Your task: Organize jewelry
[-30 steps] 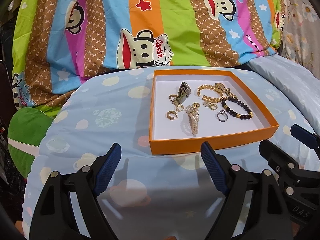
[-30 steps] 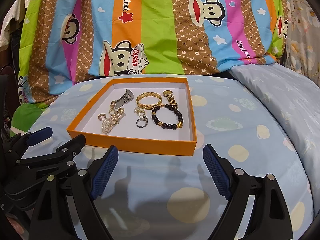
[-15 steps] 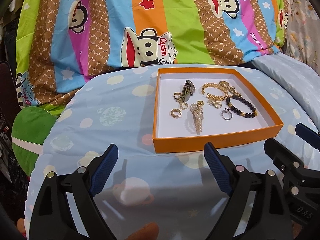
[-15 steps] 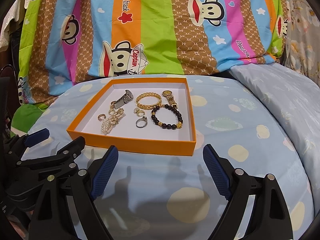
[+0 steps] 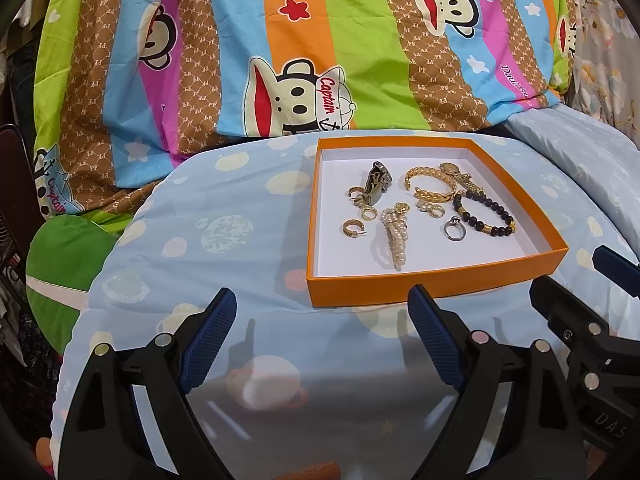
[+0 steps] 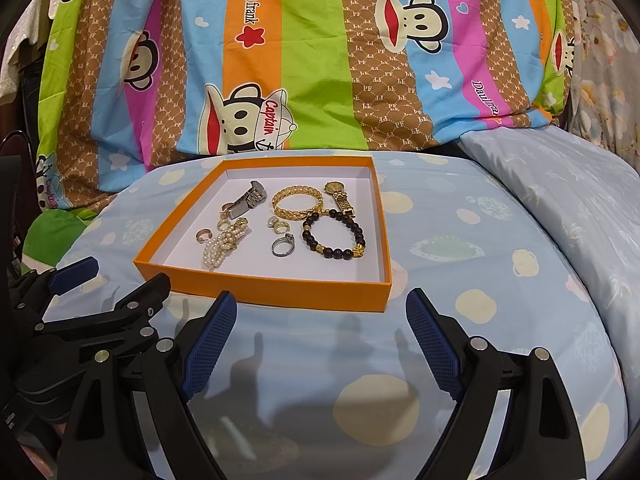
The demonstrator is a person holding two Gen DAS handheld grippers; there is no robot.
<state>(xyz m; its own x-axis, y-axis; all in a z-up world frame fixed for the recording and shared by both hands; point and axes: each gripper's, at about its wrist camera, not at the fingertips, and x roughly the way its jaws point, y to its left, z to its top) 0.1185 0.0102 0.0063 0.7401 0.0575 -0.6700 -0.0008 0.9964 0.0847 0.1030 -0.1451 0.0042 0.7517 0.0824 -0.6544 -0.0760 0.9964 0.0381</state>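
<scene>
Left hand-held gripper (image 5: 322,338) hangs just short of the orange tray (image 5: 436,286), its jaws having just spread wider, nothing between them. Inside the tray: pearl bracelet (image 5: 394,236), silver ring (image 5: 454,230), dark bead bracelet (image 5: 484,216).

Over to the right view: right hand-held gripper (image 6: 320,336) gapes empty, again just short of the tray (image 6: 260,286), gold chain bracelet (image 6: 298,202) toward its far side.

2 wrist fisheyes, side by side, facing the bed.

Each looks forward and downward along its own fingers from near the blue sheet (image 5: 248,240). Both share the orange tray (image 5: 436,288) (image 6: 264,286) and striped blanket (image 6: 320,60); the left view stands further left, and each glimpses the other gripper.
</scene>
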